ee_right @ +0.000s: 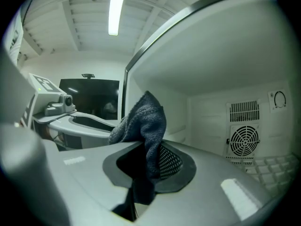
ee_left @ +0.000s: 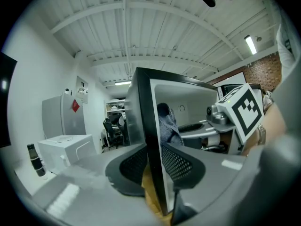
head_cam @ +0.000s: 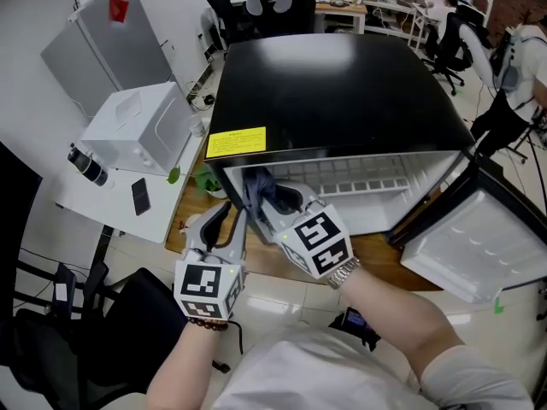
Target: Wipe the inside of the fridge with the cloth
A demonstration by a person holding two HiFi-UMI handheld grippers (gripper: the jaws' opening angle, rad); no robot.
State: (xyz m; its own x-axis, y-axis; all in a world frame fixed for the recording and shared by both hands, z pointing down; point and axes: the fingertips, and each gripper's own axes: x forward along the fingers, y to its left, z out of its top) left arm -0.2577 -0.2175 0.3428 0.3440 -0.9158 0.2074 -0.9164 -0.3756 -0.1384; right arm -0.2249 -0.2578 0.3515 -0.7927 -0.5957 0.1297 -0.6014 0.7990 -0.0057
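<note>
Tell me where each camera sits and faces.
Head view: on the person's head, steeply down onto the fridge; both forearms, left gripper and right gripper show.
Left gripper view: along its fingers gripping the fridge's wall, toward the right gripper.
Right gripper view: into the fridge, fingers pinching the cloth.
Shared by all: the cloth.

Right gripper point(ee_right: 146, 161) is seen with jaws closed on a dark blue-grey cloth point(ee_right: 143, 126). The cloth is pinched between the mesh pads and bunched up above them. The jaws are pointed into the white fridge point(ee_right: 211, 55). A round fan grille point(ee_right: 243, 141) is seen on the back wall, ahead and right of the jaws, with a slotted vent point(ee_right: 244, 111) just above it. The left gripper point(ee_right: 80, 121) is seen left of the jaws, at the fridge's front edge. A ceiling light point(ee_right: 115, 8) is seen overhead.
</note>
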